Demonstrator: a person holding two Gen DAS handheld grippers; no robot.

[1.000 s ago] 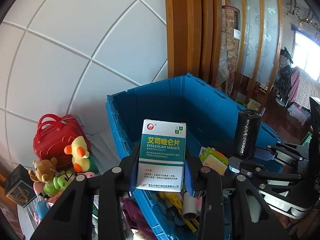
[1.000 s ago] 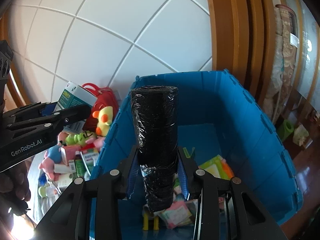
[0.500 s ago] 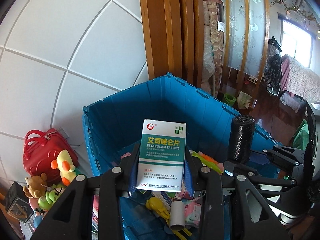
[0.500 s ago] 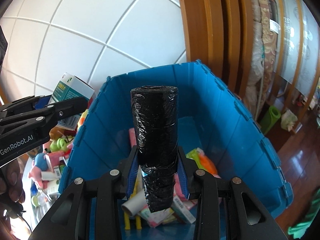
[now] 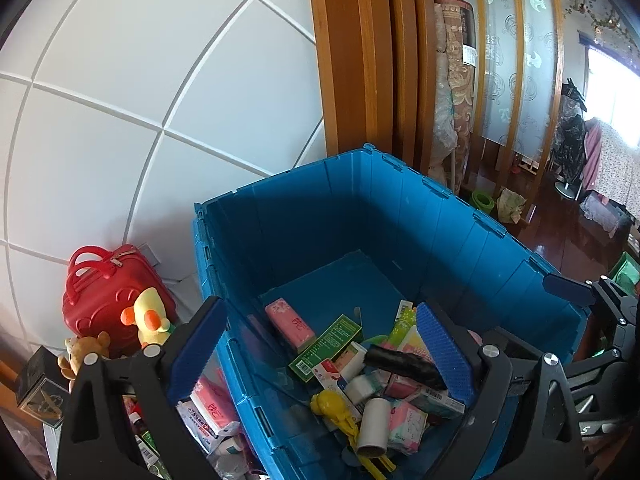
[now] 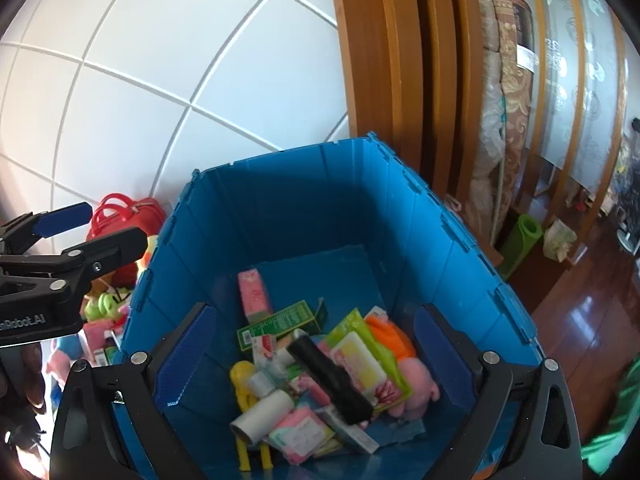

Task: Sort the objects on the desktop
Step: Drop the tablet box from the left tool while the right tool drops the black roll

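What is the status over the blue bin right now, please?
Both grippers, left and right, opening, nothing between the jaws. Black roll lying on the pile in the blue bin. Nothing in the way.

You were working in a lived-in home, not a lab or shop. A white panelled wall met a wooden door frame with frosted patterned glass panels. Polished dark wood flooring ran toward a bright window, with clothes hanging near it. Plush toys and a small red suitcase sat beside a blue storage crate, and a rolled rug leaned upright by the door.
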